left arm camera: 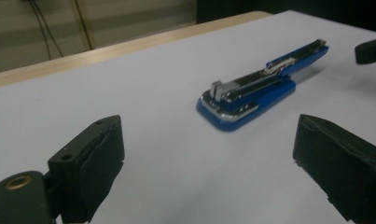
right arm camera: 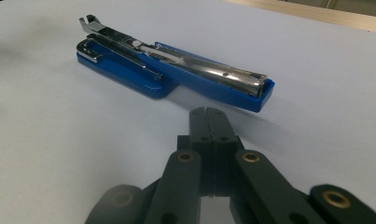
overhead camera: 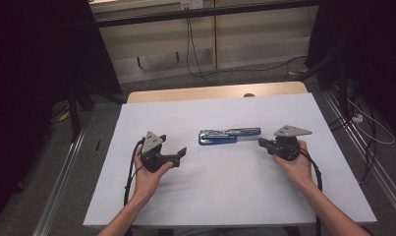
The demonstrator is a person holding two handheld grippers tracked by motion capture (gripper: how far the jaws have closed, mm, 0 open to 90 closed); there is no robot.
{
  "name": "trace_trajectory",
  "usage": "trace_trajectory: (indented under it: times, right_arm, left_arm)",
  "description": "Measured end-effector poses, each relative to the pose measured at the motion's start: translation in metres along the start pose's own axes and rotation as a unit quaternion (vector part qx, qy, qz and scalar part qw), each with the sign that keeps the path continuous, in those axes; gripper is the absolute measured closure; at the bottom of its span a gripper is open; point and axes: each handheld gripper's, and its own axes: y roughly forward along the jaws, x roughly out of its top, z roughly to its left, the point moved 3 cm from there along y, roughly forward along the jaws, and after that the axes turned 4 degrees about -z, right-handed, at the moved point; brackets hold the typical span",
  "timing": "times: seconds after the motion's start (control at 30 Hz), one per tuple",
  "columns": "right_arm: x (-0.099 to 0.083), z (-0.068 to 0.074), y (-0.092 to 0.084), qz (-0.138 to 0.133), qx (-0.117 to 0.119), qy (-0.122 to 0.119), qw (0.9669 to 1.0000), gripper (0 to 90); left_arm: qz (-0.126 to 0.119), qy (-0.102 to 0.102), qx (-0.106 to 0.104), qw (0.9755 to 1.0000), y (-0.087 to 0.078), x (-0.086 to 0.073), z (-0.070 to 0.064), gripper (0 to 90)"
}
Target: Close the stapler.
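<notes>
Your blue stapler (overhead camera: 229, 135) lies swung open near the middle of the worktop (overhead camera: 225, 196), closer to its far edge. Your left hand-held gripper (overhead camera: 178, 156) faces it with jaws wide apart, empty. Your right hand-held gripper (overhead camera: 261, 142) sits just beside the stapler's end, jaws pressed together on nothing

Lab recording bay, black curtains (overhead camera: 33, 59), aluminium rails (overhead camera: 63, 182) (trailing floor cables (overhead camera: 195, 54)), white-topped table (overhead camera: 215, 196)

white table (overhead camera: 225, 196) (wooden edge), floor cables (overhead camera: 195, 59)
</notes>
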Motion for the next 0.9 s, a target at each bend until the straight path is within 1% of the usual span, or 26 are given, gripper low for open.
trace_trajectory:
  times: [0.07,0.1,0.13,0.17,0.2,0.33,0.4,0.43,0.47,0.6,0.67,0.7,0.77,0.83,0.87,0.9]
  right_arm:
    - [0.0,0.001,0.0,0.0,0.004,0.001,1.0,90.0]
    - [0.0,0.001,0.0,0.0,0.004,0.0,1.0,90.0]
    - [0.0,0.001,0.0,0.0,0.004,0.0,1.0,90.0]
    - [0.0,0.001,0.0,0.0,0.004,0.001,1.0,90.0]
    - [0.0,0.001,0.0,0.0,0.004,0.001,1.0,90.0]
    - [0.0,-0.001,0.0,-0.002,0.002,0.003,1.0,90.0]
    - [0.0,-0.001,-0.001,-0.002,0.001,0.001,1.0,90.0]
    - [0.0,-0.001,0.0,-0.002,0.001,0.002,1.0,90.0]
    - [0.0,-0.002,0.0,-0.002,-0.001,0.001,1.0,90.0]
    - [-0.001,-0.004,0.0,0.0,-0.002,0.004,1.0,90.0]
    - [-0.001,-0.004,0.0,-0.001,-0.002,0.005,1.0,90.0]
    - [-0.001,-0.004,-0.001,-0.002,-0.002,0.004,1.0,90.0]
    - [0.0,-0.004,-0.002,-0.003,-0.003,0.007,1.0,90.0]
    - [0.0,-0.004,-0.002,-0.004,-0.003,0.007,1.0,90.0]
    - [0.0,-0.005,-0.002,-0.004,-0.004,0.006,1.0,90.0]
    - [0.0,-0.006,-0.002,-0.004,-0.005,0.007,1.0,90.0]
  left_arm:
    - [0.005,0.007,-0.014,0.9999,0.007,0.003,-0.002,9.3]
    - [0.005,0.012,-0.018,0.9998,0.01,0.004,-0.002,12.5]
    - [0.001,0.008,-0.018,0.9998,0.013,0.005,-0.003,14.9]
    - [-0.003,0.001,-0.02,0.9998,0.015,0.006,-0.004,14.5]
    - [-0.001,0.001,-0.023,0.9997,0.018,0.007,-0.003,14.2]
    - [0.005,0.001,-0.021,0.9998,0.028,0.01,-0.003,16.9]
    - [0.0,0.001,-0.016,0.9999,0.033,0.012,-0.004,20.0]
    - [0.002,-0.001,-0.017,0.9999,0.036,0.012,-0.004,20.5]
    - [0.01,0.004,-0.02,0.9997,0.038,0.013,-0.004,21.9]
    - [0.004,-0.003,-0.026,0.9997,0.048,0.019,-0.007,26.4]
    - [0.008,-0.004,-0.029,0.9995,0.052,0.022,-0.009,29.1]
    - [0.01,0.001,-0.034,0.9994,0.054,0.024,-0.01,29.5]
    - [0.012,0.006,-0.04,0.9991,0.057,0.026,-0.013,33.5]
    - [0.01,0.005,-0.041,0.9991,0.06,0.028,-0.014,35.5]
    - [0.01,0.007,-0.04,0.9991,0.062,0.028,-0.014,38.4]
    - [0.012,0.006,-0.037,0.9992,0.064,0.029,-0.014,39.7]
